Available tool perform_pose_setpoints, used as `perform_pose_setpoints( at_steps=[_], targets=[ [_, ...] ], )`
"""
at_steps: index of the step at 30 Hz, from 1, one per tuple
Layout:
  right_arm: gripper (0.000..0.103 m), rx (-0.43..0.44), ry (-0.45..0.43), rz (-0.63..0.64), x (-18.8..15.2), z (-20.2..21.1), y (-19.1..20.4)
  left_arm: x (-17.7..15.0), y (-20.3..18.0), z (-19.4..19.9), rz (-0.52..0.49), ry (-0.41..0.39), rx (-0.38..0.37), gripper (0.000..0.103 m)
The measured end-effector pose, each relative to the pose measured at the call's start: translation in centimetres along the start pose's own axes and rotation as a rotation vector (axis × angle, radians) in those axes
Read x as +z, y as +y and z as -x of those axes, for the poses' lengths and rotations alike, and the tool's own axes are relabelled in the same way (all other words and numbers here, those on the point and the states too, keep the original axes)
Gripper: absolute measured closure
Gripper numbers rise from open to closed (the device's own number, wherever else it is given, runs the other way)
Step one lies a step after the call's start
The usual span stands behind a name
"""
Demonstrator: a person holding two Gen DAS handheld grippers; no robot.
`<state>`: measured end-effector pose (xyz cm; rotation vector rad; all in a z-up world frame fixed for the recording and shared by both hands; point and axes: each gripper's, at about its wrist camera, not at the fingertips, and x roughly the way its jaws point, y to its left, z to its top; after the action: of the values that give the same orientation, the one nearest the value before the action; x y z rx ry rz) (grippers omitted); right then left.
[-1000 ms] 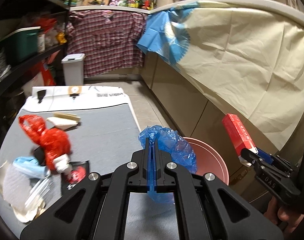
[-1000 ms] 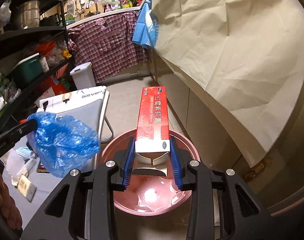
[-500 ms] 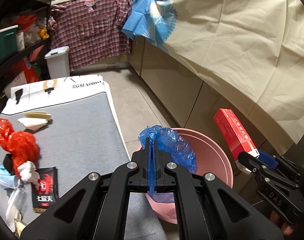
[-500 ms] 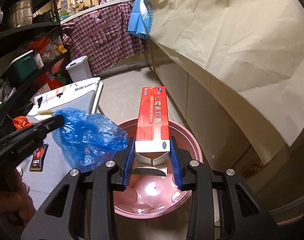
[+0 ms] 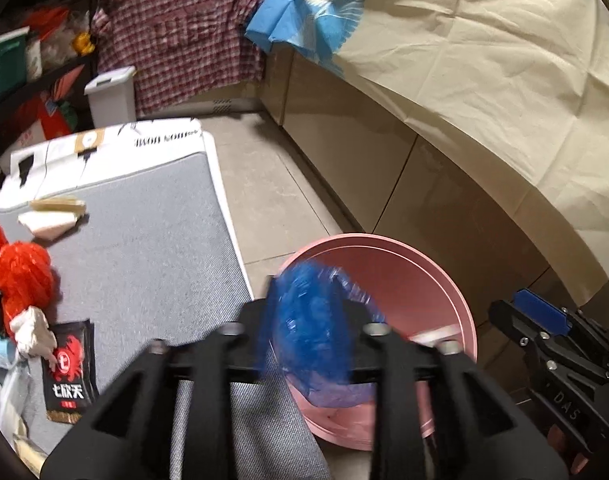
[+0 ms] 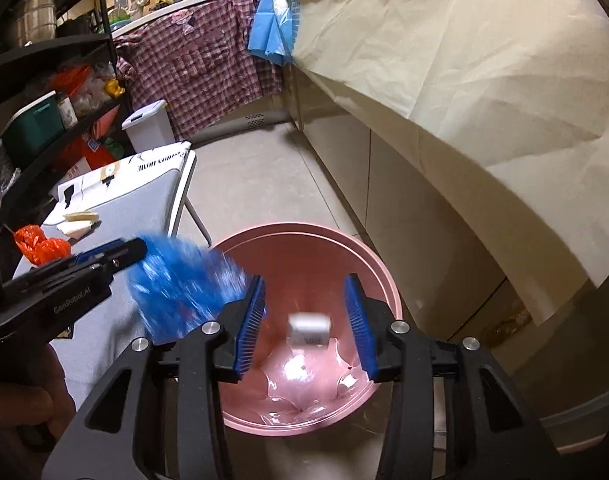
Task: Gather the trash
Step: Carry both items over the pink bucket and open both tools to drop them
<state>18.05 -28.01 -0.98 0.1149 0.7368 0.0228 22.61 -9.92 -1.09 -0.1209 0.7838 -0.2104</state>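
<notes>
A pink basin (image 6: 380, 276) stands on the floor beside the grey table (image 5: 144, 248); it also shows in the left wrist view (image 5: 424, 280). My right gripper (image 6: 304, 320) is open above it, and the red box (image 6: 309, 328) is falling end-on into the basin. My left gripper (image 5: 304, 320) is open at the basin's rim. The blue plastic bag (image 5: 312, 328) is blurred between its jaws, dropping toward the basin, and shows in the right wrist view (image 6: 176, 284) too.
On the table lie a red plastic bag (image 5: 20, 276), a black snack packet (image 5: 66, 372), a white wedge wrapper (image 5: 50, 220) and pale wrappers at the left edge. A white bin (image 5: 110, 92) stands by the plaid cloth. Cabinets run along the right.
Both grippers have opened. The red box has left the right gripper and drops into the basin. The blue bag has come loose from the left gripper over the basin's rim.
</notes>
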Motion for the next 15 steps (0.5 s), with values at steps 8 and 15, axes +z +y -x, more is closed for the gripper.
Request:
perform_pose_setpoints(
  at_steps=[8, 15],
  targets=[
    [0.054, -0.009, -0.015, 0.007, -0.1, 0.3, 0.1, -0.5, 1.1, 1.8, 0.020, -0.010, -0.014, 0.066],
    [0.054, -0.007, -0.055, 0.026, -0.1, 1.4, 0.5, -1.3, 2.1, 6.1, -0.026, -0.046, -0.012, 0.066]
  ],
)
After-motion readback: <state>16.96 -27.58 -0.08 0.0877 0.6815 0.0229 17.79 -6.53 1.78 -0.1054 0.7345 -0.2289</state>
